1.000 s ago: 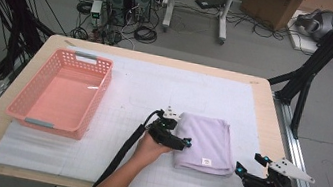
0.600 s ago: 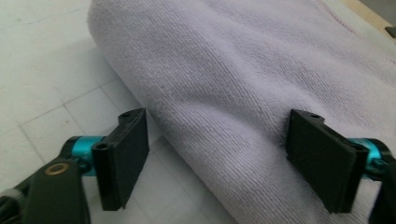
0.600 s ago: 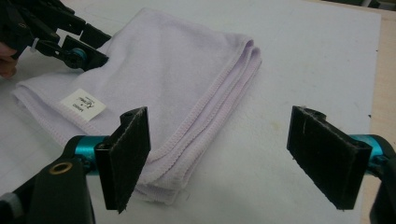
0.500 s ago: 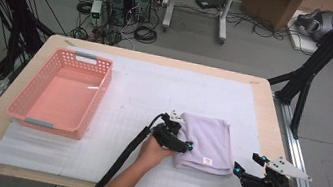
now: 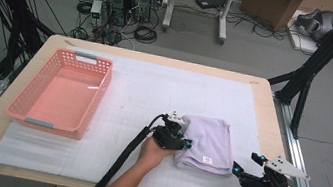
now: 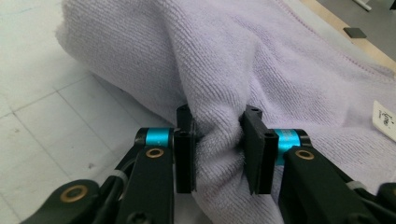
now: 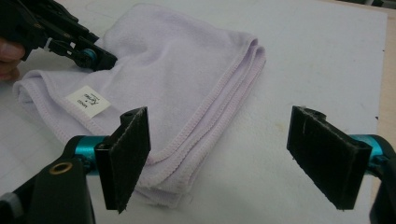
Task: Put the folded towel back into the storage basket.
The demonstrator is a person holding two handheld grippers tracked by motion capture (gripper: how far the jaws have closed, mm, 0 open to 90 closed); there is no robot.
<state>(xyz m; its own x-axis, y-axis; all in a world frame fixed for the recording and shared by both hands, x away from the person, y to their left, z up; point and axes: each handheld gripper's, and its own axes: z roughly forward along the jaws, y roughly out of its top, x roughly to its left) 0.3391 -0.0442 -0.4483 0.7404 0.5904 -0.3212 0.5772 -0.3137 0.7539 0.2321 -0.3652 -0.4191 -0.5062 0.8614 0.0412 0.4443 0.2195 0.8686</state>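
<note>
A folded lilac towel (image 5: pixel 210 141) with a small white label lies on the white mat, right of centre. My left gripper (image 5: pixel 181 141) is at the towel's left edge. Its jaws have just been closing, and in the left gripper view the pads (image 6: pixel 184 154) pinch a bunched fold of the towel (image 6: pixel 261 60) between them. My right gripper (image 5: pixel 246 163) sits low near the towel's front right corner, jaws wide open with nothing between them. In the right gripper view the towel (image 7: pixel 177 70) lies ahead, its near corner beside the left pad (image 7: pixel 128 156), and the left gripper (image 7: pixel 70 44) bites its far edge.
A pink plastic basket (image 5: pixel 18 103) stands at the left of the gridded white mat (image 5: pixel 165 86). The table's right edge (image 5: pixel 282 142) runs close beside my right gripper. Computers, cables and a black frame stand on the floor beyond the table.
The left gripper's jaws have drawn together on the towel's left edge, bunching the cloth. Both hands have stayed where they were.
</note>
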